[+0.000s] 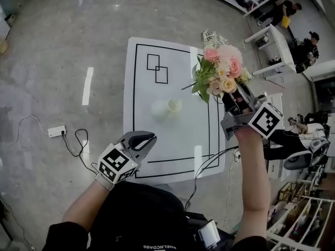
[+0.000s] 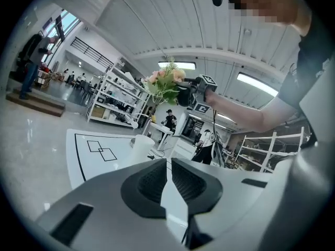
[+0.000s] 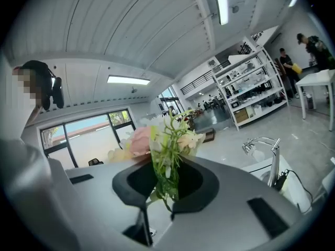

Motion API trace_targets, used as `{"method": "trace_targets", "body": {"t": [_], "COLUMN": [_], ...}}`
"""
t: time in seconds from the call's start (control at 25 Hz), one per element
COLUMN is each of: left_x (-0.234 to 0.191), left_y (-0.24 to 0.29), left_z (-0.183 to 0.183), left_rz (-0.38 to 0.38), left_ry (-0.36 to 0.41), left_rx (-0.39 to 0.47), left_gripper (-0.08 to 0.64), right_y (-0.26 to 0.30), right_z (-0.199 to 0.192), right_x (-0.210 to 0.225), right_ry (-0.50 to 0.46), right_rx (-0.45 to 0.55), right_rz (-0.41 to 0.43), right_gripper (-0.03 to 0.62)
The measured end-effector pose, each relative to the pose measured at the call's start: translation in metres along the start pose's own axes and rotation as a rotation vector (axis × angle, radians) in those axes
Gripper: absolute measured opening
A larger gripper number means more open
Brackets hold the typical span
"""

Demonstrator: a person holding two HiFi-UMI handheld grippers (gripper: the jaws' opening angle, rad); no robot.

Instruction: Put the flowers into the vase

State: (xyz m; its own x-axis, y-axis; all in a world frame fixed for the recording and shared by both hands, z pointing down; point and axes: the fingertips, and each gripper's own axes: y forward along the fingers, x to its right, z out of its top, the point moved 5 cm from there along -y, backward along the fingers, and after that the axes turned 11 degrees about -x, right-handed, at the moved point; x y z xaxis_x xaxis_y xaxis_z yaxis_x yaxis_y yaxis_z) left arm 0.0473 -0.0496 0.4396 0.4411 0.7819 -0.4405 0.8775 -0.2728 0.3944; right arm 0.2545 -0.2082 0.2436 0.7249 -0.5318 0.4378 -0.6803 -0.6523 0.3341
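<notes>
A bouquet of pink, cream and green flowers (image 1: 222, 72) is held up in the air over the right part of the white table (image 1: 178, 145). My right gripper (image 1: 229, 96) is shut on its stems. In the right gripper view the green stems (image 3: 166, 163) run up between the dark pads. A white vase (image 1: 172, 106) stands upright near the table's middle, left of and below the bouquet. My left gripper (image 1: 148, 138) hovers at the table's front left edge with its jaws together and nothing in them. The left gripper view shows the vase (image 2: 142, 146) ahead and the bouquet (image 2: 164, 82) above it.
Two overlapping black squares (image 1: 157, 68) are drawn at the table's far end. A cable (image 1: 209, 163) runs off the front right corner. A power strip (image 1: 56, 131) with a cord lies on the floor to the left. Other tables (image 1: 275, 41) and people (image 1: 309, 46) are at the back right.
</notes>
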Motion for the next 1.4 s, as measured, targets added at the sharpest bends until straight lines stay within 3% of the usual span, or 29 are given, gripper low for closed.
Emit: {"method": "trace_targets", "body": {"t": [0.16,0.64,1.04,1.4], "left_x": [-0.023,-0.037,-0.042,-0.048], "left_y": [0.017,0.054,0.055,0.047], "left_z": [0.003,0.025,0.029,0.018], "left_rz": [-0.008,0.011,-0.017,-0.014], "left_ry": [0.027,0.054,0.074,0.095], "left_rx": [-0.037,-0.081,-0.077,-0.088], "left_gripper": [0.011,0.075,0.094,0.094], "right_y": [-0.006,-0.049,-0.025,0.01], "right_z": [-0.004,-0.005,-0.061,-0.111], "right_x": [-0.012,-0.047,-0.02,-0.013], "right_ry": [0.023,0.076,0.162,0.139], "right_rx": [0.029,0.063,-0.017,-0.054], "right_rz": [0.016,0.059,-0.022,-0.086], "right_gripper": [0.075,0.075,0.075,0.077]}}
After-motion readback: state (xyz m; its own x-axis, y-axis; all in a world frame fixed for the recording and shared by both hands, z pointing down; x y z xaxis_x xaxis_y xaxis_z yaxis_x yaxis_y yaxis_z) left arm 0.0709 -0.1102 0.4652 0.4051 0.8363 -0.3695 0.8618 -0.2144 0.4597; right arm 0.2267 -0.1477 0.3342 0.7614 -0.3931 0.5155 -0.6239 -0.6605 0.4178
